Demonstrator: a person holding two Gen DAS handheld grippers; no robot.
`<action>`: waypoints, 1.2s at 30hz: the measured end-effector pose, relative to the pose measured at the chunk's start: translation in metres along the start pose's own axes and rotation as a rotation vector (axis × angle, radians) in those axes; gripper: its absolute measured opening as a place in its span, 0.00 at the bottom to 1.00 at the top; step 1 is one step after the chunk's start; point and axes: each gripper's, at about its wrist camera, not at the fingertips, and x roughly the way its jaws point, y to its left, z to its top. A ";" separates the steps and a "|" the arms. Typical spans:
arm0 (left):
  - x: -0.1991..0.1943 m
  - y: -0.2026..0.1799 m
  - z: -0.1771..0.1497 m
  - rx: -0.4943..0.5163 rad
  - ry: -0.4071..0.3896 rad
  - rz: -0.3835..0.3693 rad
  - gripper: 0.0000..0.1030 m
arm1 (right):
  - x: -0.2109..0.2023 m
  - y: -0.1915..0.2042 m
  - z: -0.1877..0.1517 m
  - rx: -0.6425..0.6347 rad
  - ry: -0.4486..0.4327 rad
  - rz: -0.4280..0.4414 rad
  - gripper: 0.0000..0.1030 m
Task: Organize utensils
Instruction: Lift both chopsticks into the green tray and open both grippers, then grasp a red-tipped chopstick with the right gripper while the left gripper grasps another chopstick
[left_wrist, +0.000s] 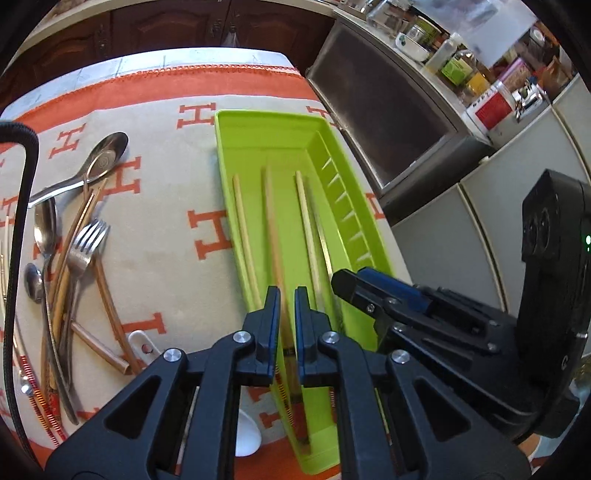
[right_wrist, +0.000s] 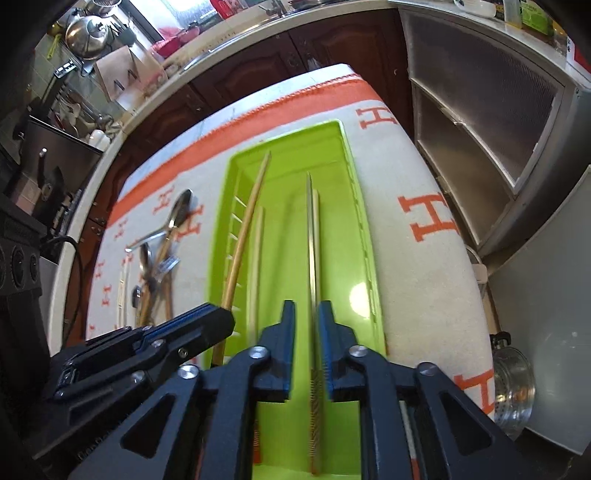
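Note:
A lime-green tray (left_wrist: 258, 120) lies lengthwise on the H-patterned cloth, also seen in the right wrist view as the tray (right_wrist: 351, 177). My left gripper (left_wrist: 287, 295) is shut on a tan wooden chopstick (left_wrist: 274, 229) that points along the tray; the right wrist view shows this left gripper (right_wrist: 221, 319) and the chopstick (right_wrist: 245, 225). My right gripper (right_wrist: 307, 308) hangs over the tray, its jaws slightly apart around a metal chopstick (right_wrist: 311, 236) with a ridged end, and the pads are not pressing it. Pale chopsticks (left_wrist: 243, 229) lie in the tray.
A heap of spoons, forks, straws and chopsticks (left_wrist: 74, 251) lies on the cloth left of the tray, with a white ceramic spoon (left_wrist: 247, 432) nearer me. A black cable (left_wrist: 14, 258) hangs at far left. Cabinets (right_wrist: 480, 129) and a metal pot (right_wrist: 513, 387) stand past the table's right edge.

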 end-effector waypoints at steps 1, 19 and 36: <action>-0.004 0.000 -0.003 0.014 -0.009 0.012 0.04 | -0.001 -0.001 -0.002 -0.008 -0.012 -0.007 0.29; -0.109 0.060 -0.041 -0.035 -0.176 0.191 0.10 | -0.064 0.068 -0.051 -0.093 -0.103 0.023 0.47; -0.158 0.134 -0.083 -0.127 -0.248 0.287 0.10 | -0.082 0.178 -0.080 -0.275 -0.112 0.048 0.50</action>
